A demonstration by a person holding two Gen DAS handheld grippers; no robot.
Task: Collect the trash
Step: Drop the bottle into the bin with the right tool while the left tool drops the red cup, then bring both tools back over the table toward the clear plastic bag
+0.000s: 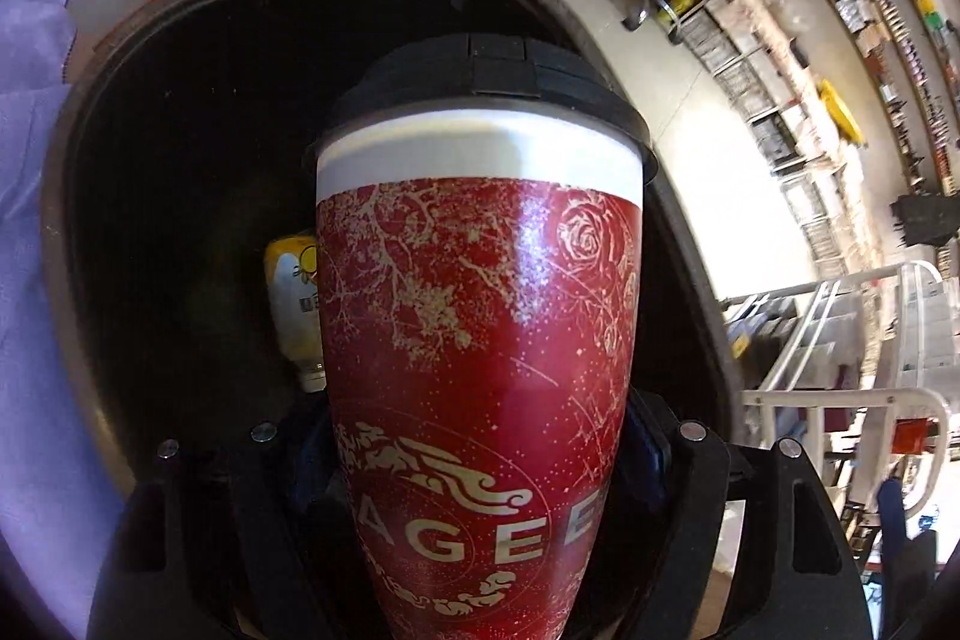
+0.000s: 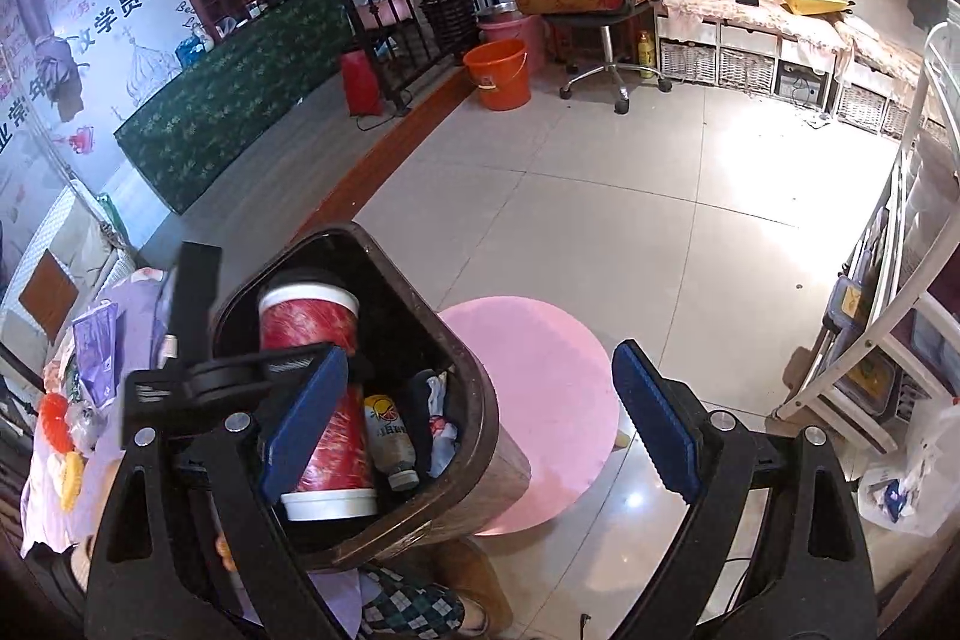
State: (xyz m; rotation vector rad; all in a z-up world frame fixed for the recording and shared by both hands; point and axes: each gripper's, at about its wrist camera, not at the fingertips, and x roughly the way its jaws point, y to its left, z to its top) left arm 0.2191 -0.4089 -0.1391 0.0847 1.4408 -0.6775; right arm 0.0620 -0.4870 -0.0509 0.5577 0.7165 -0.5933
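My left tongs [image 1: 480,460] clamp the cup [image 1: 480,340] over the bin [image 2: 468,436]; only the right view shows my right tongs [image 2: 480,430] gaping, bottle [image 2: 393,439] probably just beyond.

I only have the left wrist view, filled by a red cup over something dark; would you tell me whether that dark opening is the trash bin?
Observer: Yes, the right wrist view shows the red cup held lid-first over the open brown trash bin.
Operator: Thank you. Is the bin already holding anything?
Observer: A small bottle with a yellow label and some crumpled waste lie inside.
Operator: And what is the right gripper doing?
Observer: The right gripper is open and holds nothing, above the bin beside a pink round stool.
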